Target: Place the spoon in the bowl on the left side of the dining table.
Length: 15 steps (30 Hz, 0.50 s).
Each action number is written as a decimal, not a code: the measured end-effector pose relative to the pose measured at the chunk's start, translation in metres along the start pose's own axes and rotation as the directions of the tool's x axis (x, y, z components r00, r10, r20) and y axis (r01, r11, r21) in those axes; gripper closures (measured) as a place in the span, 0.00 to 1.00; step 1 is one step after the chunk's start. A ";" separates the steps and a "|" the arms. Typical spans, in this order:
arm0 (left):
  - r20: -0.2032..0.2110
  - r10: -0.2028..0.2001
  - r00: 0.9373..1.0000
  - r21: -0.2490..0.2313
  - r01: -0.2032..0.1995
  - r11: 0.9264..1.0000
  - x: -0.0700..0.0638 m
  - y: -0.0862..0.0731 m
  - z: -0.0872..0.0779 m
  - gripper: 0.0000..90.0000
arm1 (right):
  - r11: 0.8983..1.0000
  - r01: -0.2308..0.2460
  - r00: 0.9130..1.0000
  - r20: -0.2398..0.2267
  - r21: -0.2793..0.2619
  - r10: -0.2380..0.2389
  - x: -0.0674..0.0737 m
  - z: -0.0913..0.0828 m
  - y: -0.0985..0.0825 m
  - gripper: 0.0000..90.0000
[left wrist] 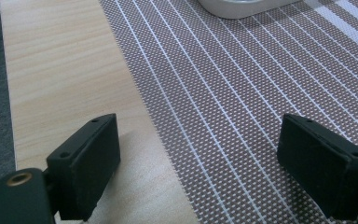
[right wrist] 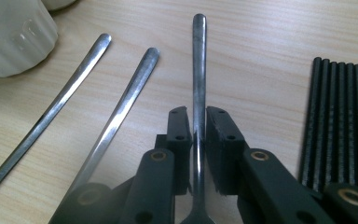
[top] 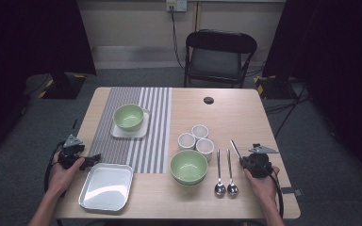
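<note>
1. The right gripper (right wrist: 196, 122) is seen near the table's (top: 245, 117) right edge, its jaws narrowly parted around the handle of a steel spoon (right wrist: 198, 70); whether the pads press on the handle cannot be told.
2. Two more spoons (top: 225, 176) lie side by side just left of it, near the front edge.
3. Black chopsticks (right wrist: 338, 116) lie just beside the held spoon's handle.
4. The left gripper (left wrist: 200, 168) is held at the left edge with jaws wide open, empty, over the edge of the striped placemat (left wrist: 261, 93).
</note>
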<state>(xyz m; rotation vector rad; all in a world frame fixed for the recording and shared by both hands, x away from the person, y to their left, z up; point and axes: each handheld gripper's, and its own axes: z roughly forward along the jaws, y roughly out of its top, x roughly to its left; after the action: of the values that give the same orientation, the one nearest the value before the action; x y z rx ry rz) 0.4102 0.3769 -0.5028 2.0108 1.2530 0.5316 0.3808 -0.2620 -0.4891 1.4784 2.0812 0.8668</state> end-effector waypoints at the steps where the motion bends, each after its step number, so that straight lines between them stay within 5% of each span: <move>1: 0.000 0.000 1.000 0.000 0.000 1.000 0.000 0.000 0.000 0.14 | 1.000 0.000 1.000 0.000 0.000 0.000 0.000 0.000 0.000 0.87; 15: -0.001 0.001 1.000 0.000 -0.001 1.000 0.000 0.000 0.000 0.14 | 1.000 0.006 1.000 -0.009 0.012 -0.006 -0.001 -0.017 -0.015 0.86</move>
<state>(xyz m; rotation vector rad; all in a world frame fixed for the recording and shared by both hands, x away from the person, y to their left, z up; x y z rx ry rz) 0.4103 0.3770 -0.5028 2.0114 1.2522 0.5334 0.3594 -0.2708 -0.4879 1.4766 2.0998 0.8622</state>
